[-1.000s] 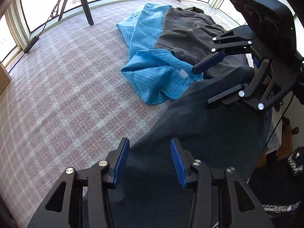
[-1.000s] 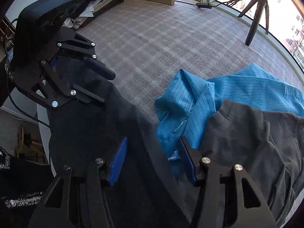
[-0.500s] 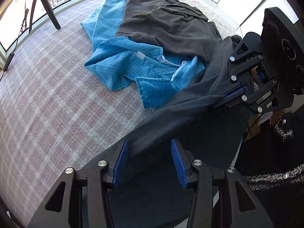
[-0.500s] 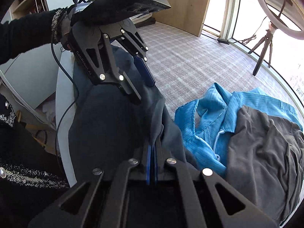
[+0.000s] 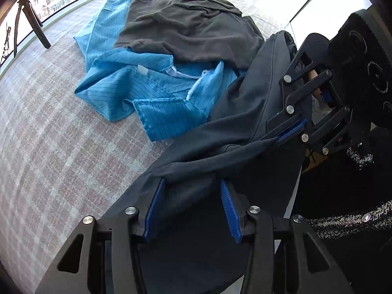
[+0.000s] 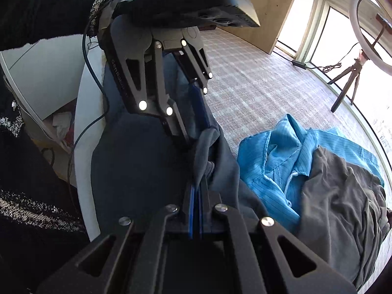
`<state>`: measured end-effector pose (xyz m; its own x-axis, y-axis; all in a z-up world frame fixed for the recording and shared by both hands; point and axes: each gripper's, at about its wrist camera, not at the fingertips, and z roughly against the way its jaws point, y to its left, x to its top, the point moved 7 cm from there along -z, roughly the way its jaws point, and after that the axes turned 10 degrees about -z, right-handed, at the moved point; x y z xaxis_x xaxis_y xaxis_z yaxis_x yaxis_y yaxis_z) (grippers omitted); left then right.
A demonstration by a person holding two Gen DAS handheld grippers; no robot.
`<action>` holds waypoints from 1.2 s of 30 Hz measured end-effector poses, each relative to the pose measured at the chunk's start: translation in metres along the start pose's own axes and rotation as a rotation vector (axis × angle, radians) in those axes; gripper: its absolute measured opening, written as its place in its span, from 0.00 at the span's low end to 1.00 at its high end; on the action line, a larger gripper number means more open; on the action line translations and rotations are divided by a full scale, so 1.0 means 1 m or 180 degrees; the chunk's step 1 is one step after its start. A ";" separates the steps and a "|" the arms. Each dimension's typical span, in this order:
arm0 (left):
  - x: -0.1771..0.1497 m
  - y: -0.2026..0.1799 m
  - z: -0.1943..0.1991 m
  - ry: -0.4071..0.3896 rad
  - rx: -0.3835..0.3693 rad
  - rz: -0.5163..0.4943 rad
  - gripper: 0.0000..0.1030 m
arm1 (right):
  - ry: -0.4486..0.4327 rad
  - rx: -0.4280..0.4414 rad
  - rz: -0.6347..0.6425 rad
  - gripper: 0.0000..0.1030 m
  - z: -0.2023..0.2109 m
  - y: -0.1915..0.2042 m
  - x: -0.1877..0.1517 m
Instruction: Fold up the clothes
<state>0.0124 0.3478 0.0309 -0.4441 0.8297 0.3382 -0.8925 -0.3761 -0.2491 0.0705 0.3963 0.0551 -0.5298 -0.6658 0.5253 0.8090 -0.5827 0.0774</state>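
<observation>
A dark navy garment (image 5: 220, 122) lies at the near edge of the plaid surface, one edge pulled up into a ridge. My right gripper (image 6: 198, 183) is shut on that ridge of the navy garment (image 6: 137, 159). In the left wrist view the right gripper (image 5: 276, 137) pinches the cloth at the right. My left gripper (image 5: 192, 182) is open, its blue pads on either side of the raised navy edge. From the right wrist view the left gripper (image 6: 198, 134) reaches down over the same fold.
A blue striped shirt (image 5: 137, 90) and a grey garment (image 5: 186, 29) lie crumpled together beyond the navy one. A tripod (image 6: 348, 83), a ring light (image 6: 367, 24) and a wooden panel (image 6: 269, 12) stand at the far side. A person's black sleeve (image 6: 44, 17) holds the left gripper.
The right gripper has shut on the navy garment and raised its edge. The left gripper has moved in around that edge and stays open.
</observation>
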 end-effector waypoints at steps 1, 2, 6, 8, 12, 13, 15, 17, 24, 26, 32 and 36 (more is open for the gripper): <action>-0.003 -0.005 -0.001 -0.0027 -0.0046 0.0021 0.12 | 0.0030 0.0013 -0.0046 0.08 0.002 -0.003 0.001; -0.007 -0.010 -0.002 -0.0054 -0.0092 0.0041 0.12 | 0.0060 0.0026 -0.0093 0.16 0.005 -0.006 0.001; -0.021 -0.030 -0.007 -0.0162 -0.0277 0.0123 0.12 | -0.0045 0.0610 -0.0674 0.42 0.028 -0.028 0.022; -0.026 -0.031 -0.011 -0.0194 -0.0282 0.0211 0.12 | 0.0048 0.0780 -0.0967 0.43 0.023 -0.040 0.040; -0.032 -0.028 -0.014 -0.0301 -0.0223 0.0323 0.12 | 0.0540 0.0501 -0.0972 0.26 -0.018 -0.044 0.059; -0.037 -0.028 -0.013 -0.0334 -0.0225 0.0361 0.12 | 0.0713 0.0326 -0.0861 0.22 -0.033 -0.043 0.058; -0.045 -0.028 -0.012 -0.0376 -0.0222 0.0408 0.12 | 0.1003 0.0039 -0.0724 0.22 -0.059 -0.046 0.051; -0.053 -0.027 -0.012 -0.0415 -0.0218 0.0452 0.12 | 0.1209 -0.0069 -0.0686 0.22 -0.072 -0.046 0.044; -0.062 0.006 0.034 -0.0652 0.0236 0.0384 0.26 | 0.1342 -0.0188 -0.0764 0.02 -0.083 -0.054 0.032; -0.063 0.020 0.045 -0.0676 0.0443 0.0332 0.49 | 0.1311 -0.0192 -0.0819 0.02 -0.081 -0.056 0.033; -0.064 0.031 0.016 -0.0408 0.0492 -0.0066 0.50 | 0.1268 -0.0141 -0.1028 0.02 -0.077 -0.061 0.038; -0.048 0.031 0.006 -0.0303 0.0546 -0.0083 0.00 | 0.1102 -0.0233 -0.1184 0.01 -0.069 -0.072 0.048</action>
<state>0.0059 0.2940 0.0120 -0.4189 0.8003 0.4289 -0.9006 -0.4266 -0.0837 -0.0311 0.3740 0.0165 -0.8417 -0.5153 0.1612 0.5364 -0.8324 0.1396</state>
